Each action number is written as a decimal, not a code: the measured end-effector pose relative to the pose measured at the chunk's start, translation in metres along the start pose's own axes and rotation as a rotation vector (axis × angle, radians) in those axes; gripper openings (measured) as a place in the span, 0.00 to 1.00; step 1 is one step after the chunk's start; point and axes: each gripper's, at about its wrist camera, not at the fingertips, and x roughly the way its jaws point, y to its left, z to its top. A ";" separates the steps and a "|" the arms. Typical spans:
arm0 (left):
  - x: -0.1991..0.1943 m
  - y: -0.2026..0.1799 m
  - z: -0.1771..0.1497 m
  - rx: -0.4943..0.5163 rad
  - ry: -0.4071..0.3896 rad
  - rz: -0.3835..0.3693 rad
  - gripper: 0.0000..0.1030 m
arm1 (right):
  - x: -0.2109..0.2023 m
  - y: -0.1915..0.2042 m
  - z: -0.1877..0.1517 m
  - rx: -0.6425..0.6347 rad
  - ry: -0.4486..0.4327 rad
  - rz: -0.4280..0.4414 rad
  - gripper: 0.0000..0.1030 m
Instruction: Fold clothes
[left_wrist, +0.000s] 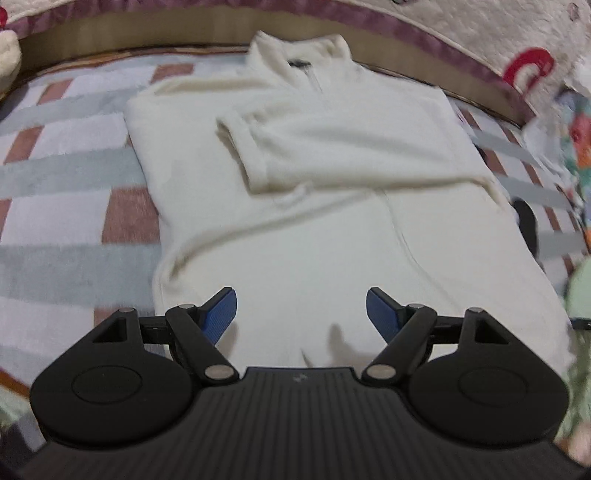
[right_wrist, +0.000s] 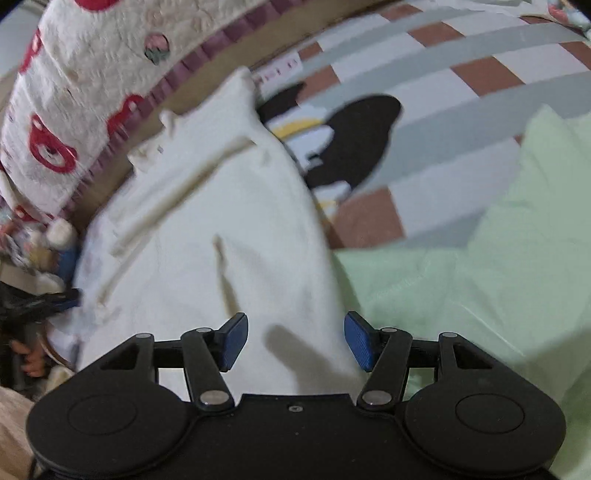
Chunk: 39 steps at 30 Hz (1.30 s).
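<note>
Ahead of the left gripper (left_wrist: 301, 314) — jaws apart, empty, like the right gripper (right_wrist: 296, 341) — lies the soft cream fleece pullover (left_wrist: 314, 229) on checked bedding (left_wrist: 74, 221); limp and light, so best pinched at its hem corners.

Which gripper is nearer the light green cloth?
Right. The right gripper hangs over the white sweater's edge beside the light green cloth; the left gripper is over the sweater's middle.

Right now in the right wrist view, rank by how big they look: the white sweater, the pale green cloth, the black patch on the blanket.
1. white sweater and pale green cloth: both fill similar areas and run out of frame, so no firm order.
2. black patch: clearly smallest.
</note>
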 end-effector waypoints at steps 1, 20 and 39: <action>-0.005 0.001 -0.003 -0.002 0.015 -0.022 0.75 | 0.002 -0.001 -0.002 -0.013 0.025 -0.005 0.62; -0.032 -0.054 -0.056 0.323 0.256 -0.127 0.81 | -0.014 0.028 0.003 -0.211 -0.110 0.090 0.12; -0.086 -0.010 0.007 0.072 -0.179 0.195 0.23 | -0.018 0.112 0.103 -0.384 -0.398 0.122 0.10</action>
